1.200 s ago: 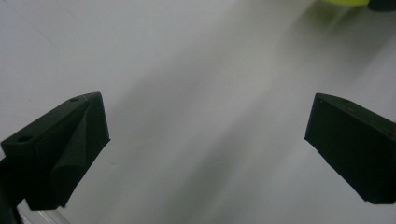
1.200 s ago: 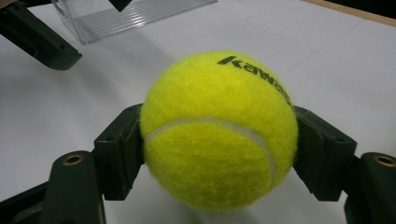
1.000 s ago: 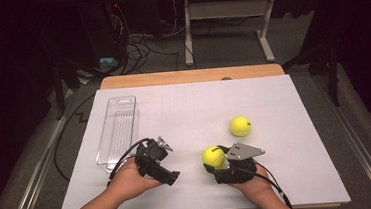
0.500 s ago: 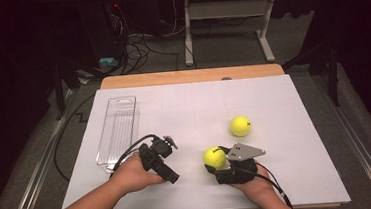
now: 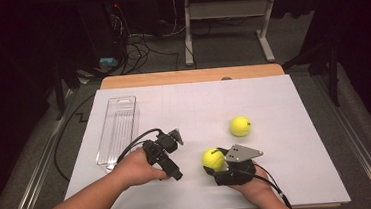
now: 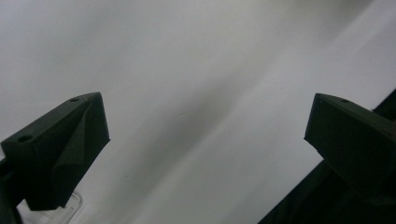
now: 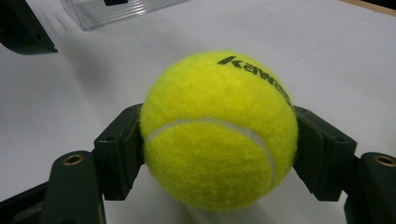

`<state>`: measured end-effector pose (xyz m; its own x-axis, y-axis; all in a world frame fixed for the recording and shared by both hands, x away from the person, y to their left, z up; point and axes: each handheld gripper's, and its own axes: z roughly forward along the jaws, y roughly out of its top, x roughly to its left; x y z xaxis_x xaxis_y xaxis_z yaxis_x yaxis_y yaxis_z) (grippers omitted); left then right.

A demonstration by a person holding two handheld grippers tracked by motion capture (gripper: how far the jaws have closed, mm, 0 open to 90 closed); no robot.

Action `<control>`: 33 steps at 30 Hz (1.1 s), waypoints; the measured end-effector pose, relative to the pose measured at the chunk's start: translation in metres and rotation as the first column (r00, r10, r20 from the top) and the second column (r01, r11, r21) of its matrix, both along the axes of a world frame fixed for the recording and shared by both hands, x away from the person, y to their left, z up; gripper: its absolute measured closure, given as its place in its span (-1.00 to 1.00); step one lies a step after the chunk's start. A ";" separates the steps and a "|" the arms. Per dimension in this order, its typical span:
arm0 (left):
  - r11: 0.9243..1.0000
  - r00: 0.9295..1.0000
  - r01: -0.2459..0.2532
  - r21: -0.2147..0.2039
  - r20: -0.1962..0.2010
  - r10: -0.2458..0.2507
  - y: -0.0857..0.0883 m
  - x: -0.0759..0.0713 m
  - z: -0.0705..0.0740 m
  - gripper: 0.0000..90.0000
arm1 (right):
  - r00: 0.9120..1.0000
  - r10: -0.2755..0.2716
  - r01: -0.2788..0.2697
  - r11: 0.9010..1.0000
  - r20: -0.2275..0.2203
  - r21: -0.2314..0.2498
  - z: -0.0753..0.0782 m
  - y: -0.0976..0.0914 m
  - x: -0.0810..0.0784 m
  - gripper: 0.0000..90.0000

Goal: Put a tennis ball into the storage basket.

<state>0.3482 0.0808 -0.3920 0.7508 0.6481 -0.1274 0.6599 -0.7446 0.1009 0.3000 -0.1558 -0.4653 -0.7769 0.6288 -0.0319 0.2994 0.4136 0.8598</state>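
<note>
White paper covers the table (image 5: 183,104). Right gripper (image 5: 217,163) lies low, clamped on a yellow tennis ball (image 7: 218,130); left gripper (image 5: 174,171) tilts downward, jaws wide apart, near a clear tray (image 5: 118,130).

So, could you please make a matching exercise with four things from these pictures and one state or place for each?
Things:
1. right hand-held gripper
2. left hand-held gripper
3. far tennis ball
4. clear tray

States:
A. lies alone on the white sheet
B. stands at the left edge of the sheet
C. jaws wide apart, nothing between
D. shut on a tennis ball

Pairs: 1-D, 2-C, 3-A, 4-B
</note>
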 end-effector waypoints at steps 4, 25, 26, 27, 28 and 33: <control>1.000 1.000 0.015 -0.012 0.006 -0.015 -0.006 0.001 0.013 -0.99 | 1.000 0.006 -0.006 1.000 0.005 0.006 -0.001 0.003 0.000 -0.40; 0.997 0.999 0.052 -0.050 0.010 -0.051 -0.035 0.008 0.045 -0.99 | 0.996 0.081 -0.082 0.995 0.023 0.064 0.002 0.032 -0.005 -0.40; 0.998 0.999 0.054 -0.045 0.008 -0.053 -0.038 0.008 0.044 -0.99 | 0.996 0.086 -0.088 0.994 0.028 0.068 0.002 0.033 -0.006 -0.40; 0.998 0.999 0.052 -0.047 0.008 -0.052 -0.040 0.008 0.043 -0.99 | 0.995 0.095 -0.096 0.993 0.027 0.073 0.003 0.034 -0.007 -0.40; 0.997 0.998 0.060 -0.041 0.003 -0.060 -0.041 0.009 0.043 -0.99 | 0.995 0.096 -0.098 0.992 0.027 0.077 0.004 0.035 -0.007 -0.40; 0.997 0.998 0.063 -0.043 -0.012 -0.064 -0.049 0.009 0.039 -0.99 | 0.994 0.103 -0.106 0.991 0.040 0.083 0.007 0.039 -0.012 -0.40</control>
